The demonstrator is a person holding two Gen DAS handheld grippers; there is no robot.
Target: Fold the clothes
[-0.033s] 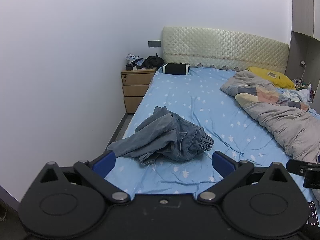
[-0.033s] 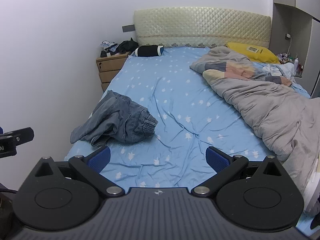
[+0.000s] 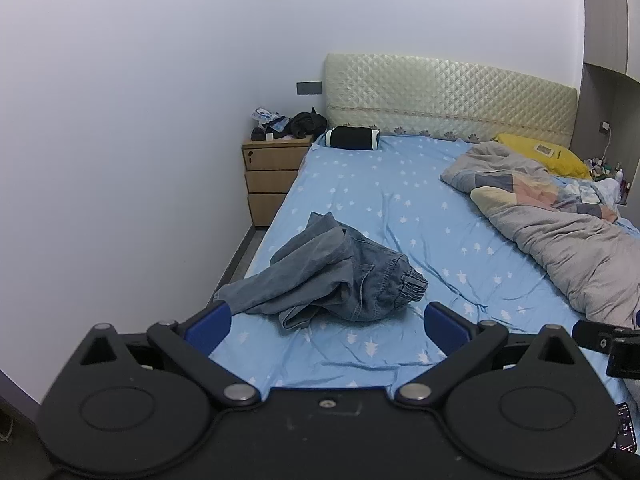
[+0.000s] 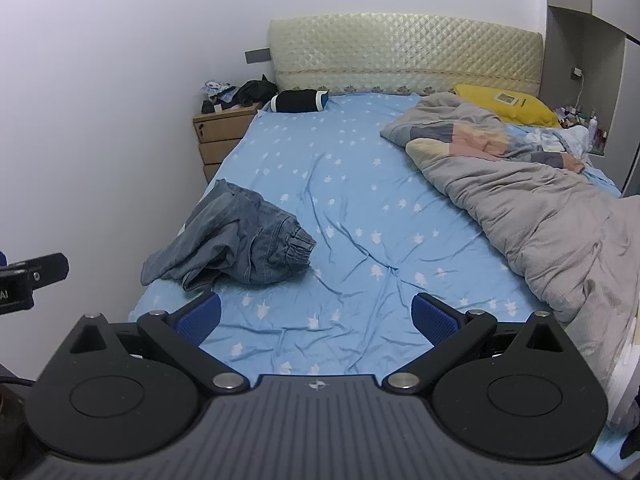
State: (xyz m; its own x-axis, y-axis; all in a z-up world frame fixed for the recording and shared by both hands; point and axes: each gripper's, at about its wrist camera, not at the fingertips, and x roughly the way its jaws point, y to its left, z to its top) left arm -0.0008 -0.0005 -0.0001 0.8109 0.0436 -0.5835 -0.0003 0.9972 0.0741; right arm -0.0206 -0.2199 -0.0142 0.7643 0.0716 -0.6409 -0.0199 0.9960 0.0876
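Observation:
A crumpled pair of grey-blue jeans (image 3: 332,276) lies in a heap near the left foot corner of the bed, on a light blue star-print sheet (image 3: 400,208). My left gripper (image 3: 326,322) stands open just short of the heap, with nothing between its blue pads. In the right wrist view the jeans (image 4: 240,244) lie ahead and to the left. My right gripper (image 4: 316,314) is also open and empty, over bare sheet (image 4: 352,184). One trouser leg trails toward the bed's left edge.
A grey patchwork duvet (image 4: 540,208) is bunched along the right side of the bed, with a yellow pillow (image 4: 504,106) behind it. A black bolster (image 3: 352,138) lies by the headboard. A cluttered wooden nightstand (image 3: 272,176) stands against the white wall on the left.

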